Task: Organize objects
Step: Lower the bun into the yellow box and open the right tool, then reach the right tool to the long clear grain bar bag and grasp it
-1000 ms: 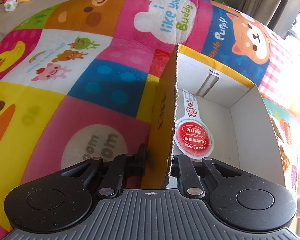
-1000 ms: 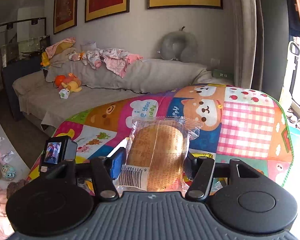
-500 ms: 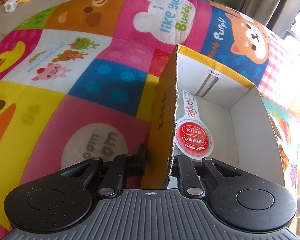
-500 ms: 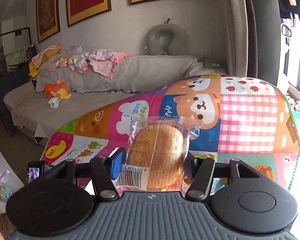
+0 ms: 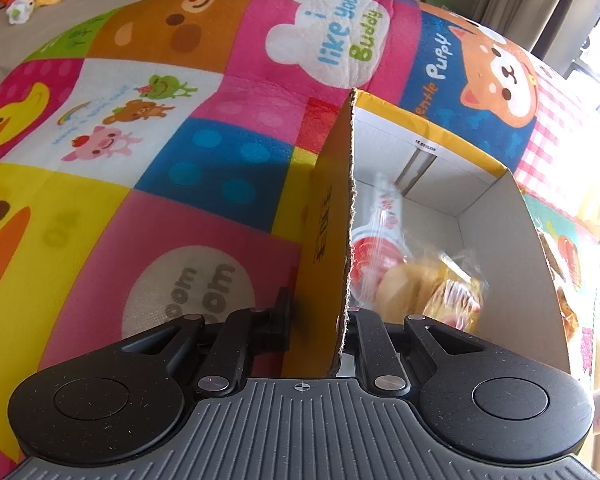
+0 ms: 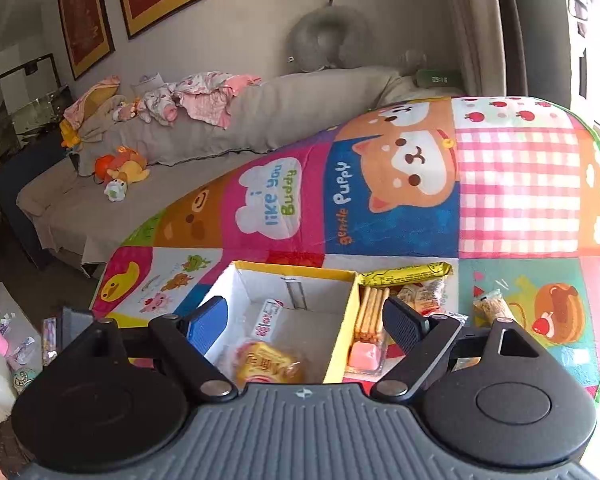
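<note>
Box [image 6: 342, 322] wall in left tool [image 5: 320, 320].

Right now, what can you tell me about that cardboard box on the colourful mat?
The cardboard box is open-topped, yellow outside with white inner walls, its cut edges showing corrugated board. It sits upright on the play mat. The left gripper is shut on its near wall. Inside lie a wrapped pastry and a red-and-white label. Snack packets lie against its right side.
</note>
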